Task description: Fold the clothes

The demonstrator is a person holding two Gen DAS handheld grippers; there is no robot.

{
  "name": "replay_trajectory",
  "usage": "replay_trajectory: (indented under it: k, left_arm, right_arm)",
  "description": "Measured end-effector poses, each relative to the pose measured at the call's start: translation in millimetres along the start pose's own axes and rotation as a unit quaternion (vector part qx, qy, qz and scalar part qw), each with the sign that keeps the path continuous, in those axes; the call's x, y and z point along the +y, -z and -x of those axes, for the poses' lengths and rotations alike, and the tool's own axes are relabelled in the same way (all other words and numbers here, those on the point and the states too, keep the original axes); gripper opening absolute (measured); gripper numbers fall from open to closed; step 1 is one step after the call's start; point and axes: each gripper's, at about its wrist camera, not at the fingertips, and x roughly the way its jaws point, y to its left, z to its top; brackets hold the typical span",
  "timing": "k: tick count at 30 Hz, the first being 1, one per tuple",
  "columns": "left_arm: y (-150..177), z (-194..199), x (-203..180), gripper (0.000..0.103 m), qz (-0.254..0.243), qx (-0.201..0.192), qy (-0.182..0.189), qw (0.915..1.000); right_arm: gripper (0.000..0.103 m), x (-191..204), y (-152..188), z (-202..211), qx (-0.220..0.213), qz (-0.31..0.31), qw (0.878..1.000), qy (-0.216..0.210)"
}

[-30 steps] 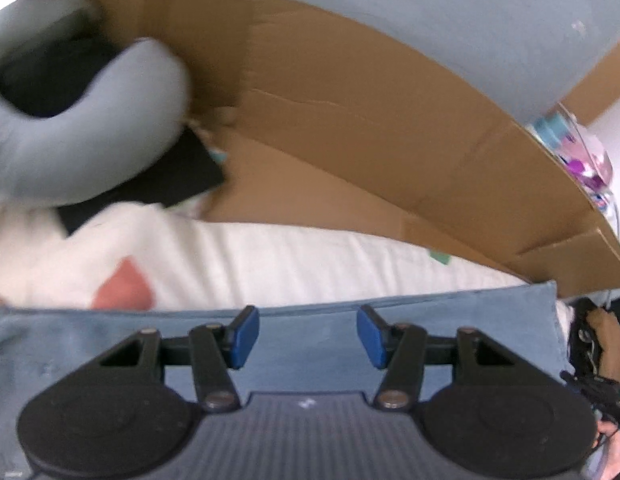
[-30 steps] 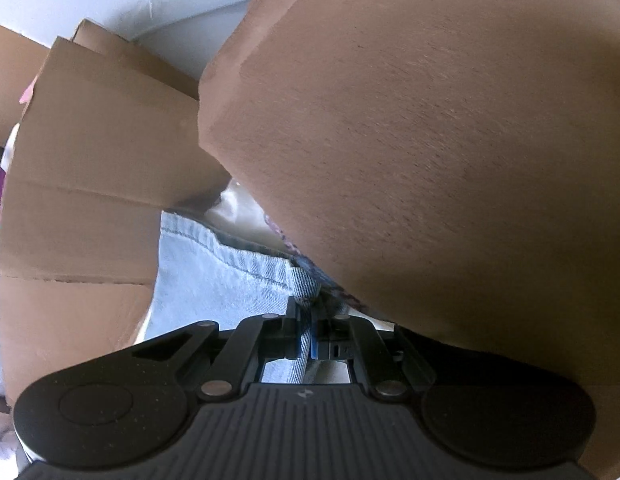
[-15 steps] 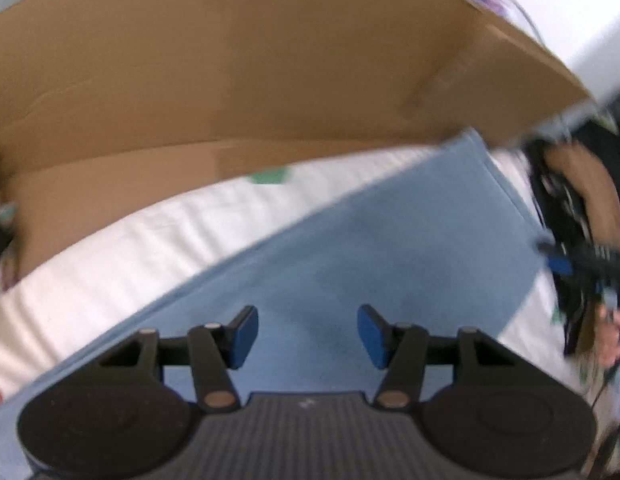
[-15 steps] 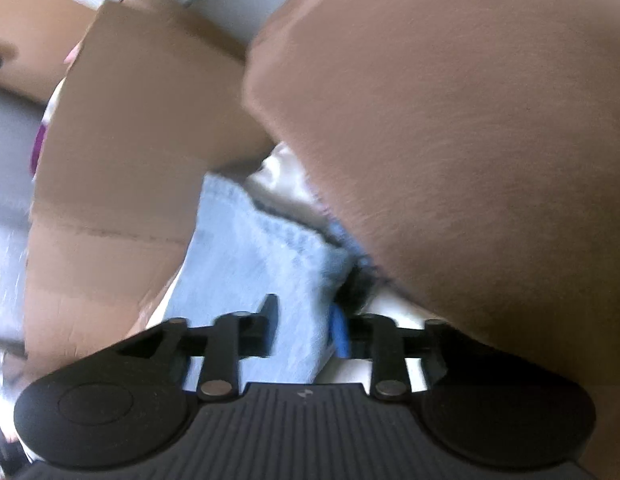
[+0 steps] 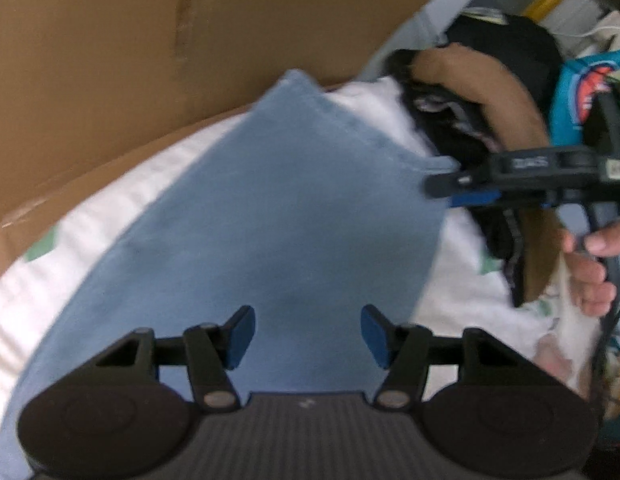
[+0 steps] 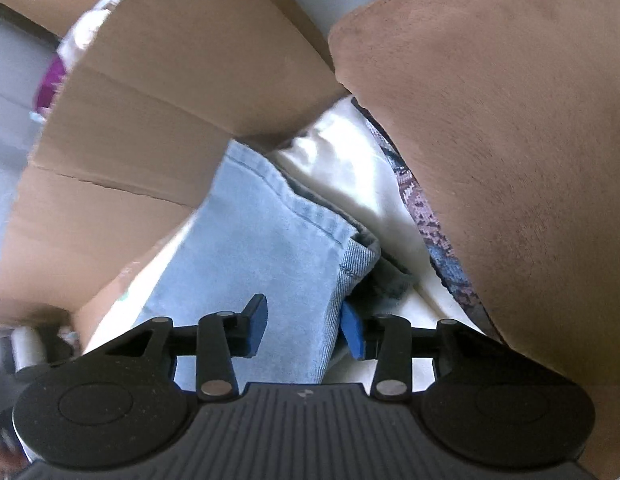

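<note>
Light blue jeans (image 5: 293, 208) lie flat on a white printed sheet (image 5: 81, 256). My left gripper (image 5: 307, 334) hovers over the denim, its jaws opening with only flat cloth beneath them. In the left wrist view my right gripper (image 5: 444, 192), held by a hand (image 5: 590, 276), sits at the hem corner on the right. In the right wrist view the jeans' hem (image 6: 269, 248) passes between the right gripper's (image 6: 303, 330) opening jaws. The blue pads (image 6: 352, 334) stand off the cloth.
A cardboard sheet (image 5: 149, 60) stands along the far side of the jeans, also seen as cardboard (image 6: 161, 112). A large brown plush thing (image 6: 502, 152) crowds the right gripper's right side. Dark and tan clothes (image 5: 482, 80) and a teal item (image 5: 578, 92) lie beyond the hem.
The right gripper, shut on the jeans' hem a second ago, has opened and released it. The left gripper swept along the jeans toward the hem end, rolling; the grey pillow left view.
</note>
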Motion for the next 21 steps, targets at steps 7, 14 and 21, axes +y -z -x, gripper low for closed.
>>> replay_trajectory:
  k: [7,14,21]
  left_arm:
    - [-21,-18,-25,0.065,-0.035,0.004,0.042,0.9985]
    - [-43,-38,-41,0.064,-0.057,-0.022,0.078,0.995]
    - [-41,-70,-58,0.063,-0.079,-0.009,0.073,0.9942]
  right_arm:
    - [0.046,36,-14,-17,0.036,0.009,0.998,0.046]
    - [0.046,15,-20,7,0.011,-0.039,0.999,0.033]
    - [0.046,-6,-18,-30,0.009,-0.05,0.999,0.006]
